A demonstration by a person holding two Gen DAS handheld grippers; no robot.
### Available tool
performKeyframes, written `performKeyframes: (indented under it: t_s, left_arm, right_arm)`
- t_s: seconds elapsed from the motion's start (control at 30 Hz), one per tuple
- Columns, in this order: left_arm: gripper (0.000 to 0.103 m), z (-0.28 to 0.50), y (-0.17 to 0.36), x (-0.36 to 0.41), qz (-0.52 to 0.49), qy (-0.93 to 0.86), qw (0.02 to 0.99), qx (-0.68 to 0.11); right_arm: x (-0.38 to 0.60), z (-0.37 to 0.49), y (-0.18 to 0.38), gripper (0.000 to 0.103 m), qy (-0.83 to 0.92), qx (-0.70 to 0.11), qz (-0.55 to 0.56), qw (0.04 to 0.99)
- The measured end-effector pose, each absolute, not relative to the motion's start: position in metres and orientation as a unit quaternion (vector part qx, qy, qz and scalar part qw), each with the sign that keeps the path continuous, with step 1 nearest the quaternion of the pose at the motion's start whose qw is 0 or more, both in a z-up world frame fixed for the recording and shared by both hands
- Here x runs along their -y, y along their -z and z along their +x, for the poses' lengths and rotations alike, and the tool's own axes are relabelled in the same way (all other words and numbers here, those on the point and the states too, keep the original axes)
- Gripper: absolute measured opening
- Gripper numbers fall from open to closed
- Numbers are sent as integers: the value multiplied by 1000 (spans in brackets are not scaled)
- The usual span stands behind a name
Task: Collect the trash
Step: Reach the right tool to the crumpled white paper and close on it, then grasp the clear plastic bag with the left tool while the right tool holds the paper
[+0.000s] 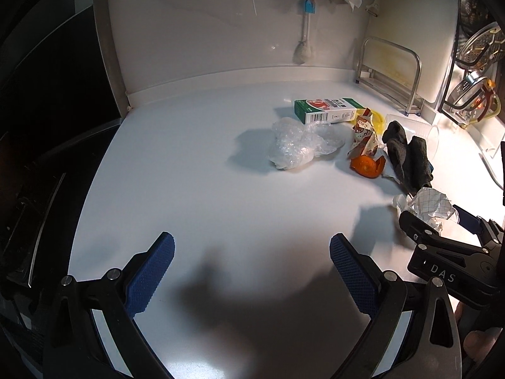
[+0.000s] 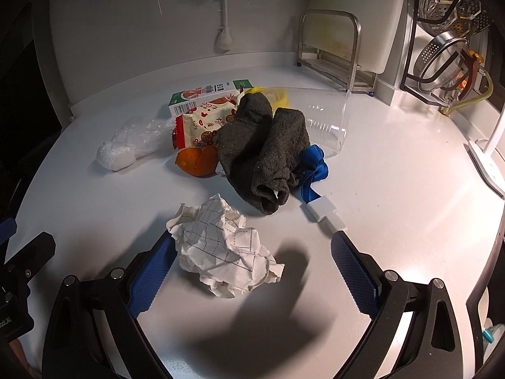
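Trash lies on a white counter (image 1: pixel 195 189): a crumpled clear plastic bag (image 1: pixel 296 143), a green-and-white carton (image 1: pixel 328 110), a red-and-white snack wrapper (image 1: pixel 364 137), an orange peel (image 1: pixel 367 165) and a crumpled grid-lined paper ball (image 2: pixel 222 246). My left gripper (image 1: pixel 252 268) is open and empty above bare counter, short of the pile. My right gripper (image 2: pixel 252 268) is open with the paper ball between its fingers, against the left finger (image 2: pixel 151 271). The right gripper also shows in the left wrist view (image 1: pixel 442 230), around the paper ball (image 1: pixel 424 203).
Dark grey socks (image 2: pixel 262 148), a blue strap with a white clip (image 2: pixel 315 170) and a tipped clear plastic cup (image 2: pixel 328 120) lie by the trash. A metal rack (image 2: pixel 328 47) and a dish rack with strainers (image 2: pixel 448 38) stand at the back right. A brush (image 2: pixel 224 15) hangs on the wall.
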State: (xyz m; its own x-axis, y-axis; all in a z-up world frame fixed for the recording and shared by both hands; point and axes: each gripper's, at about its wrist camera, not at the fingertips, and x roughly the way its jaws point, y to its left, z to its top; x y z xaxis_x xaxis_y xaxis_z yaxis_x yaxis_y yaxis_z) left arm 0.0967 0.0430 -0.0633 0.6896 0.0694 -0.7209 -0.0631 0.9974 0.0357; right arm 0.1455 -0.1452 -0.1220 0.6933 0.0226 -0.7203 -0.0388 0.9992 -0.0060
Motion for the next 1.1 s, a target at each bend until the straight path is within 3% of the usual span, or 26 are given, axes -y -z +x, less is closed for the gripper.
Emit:
performKeyframes:
  t_s: [0.03,0.1,0.2,0.47,1.1]
  left_arm:
    - [97,96,64,-43,4,-36,919,-392]
    - [97,95,64,-42,6,-35,919,-392]
    - [97,94,63,-41,9,-34,920,-391]
    - [97,93,60,-43,9,-34,921,-387]
    - [97,138,46,-31,-5,1,923,-385]
  right_arm:
    - [144,146,122,91,-15,-392,-15,920]
    - [141,148,121,74,-11,-393,-28,919]
    - [137,150,123,56,-13,-401,-38,915]
    - [134,141,118,37,-20,-387,-41,921]
    - [186,89,103,33,-6,-356,32,934]
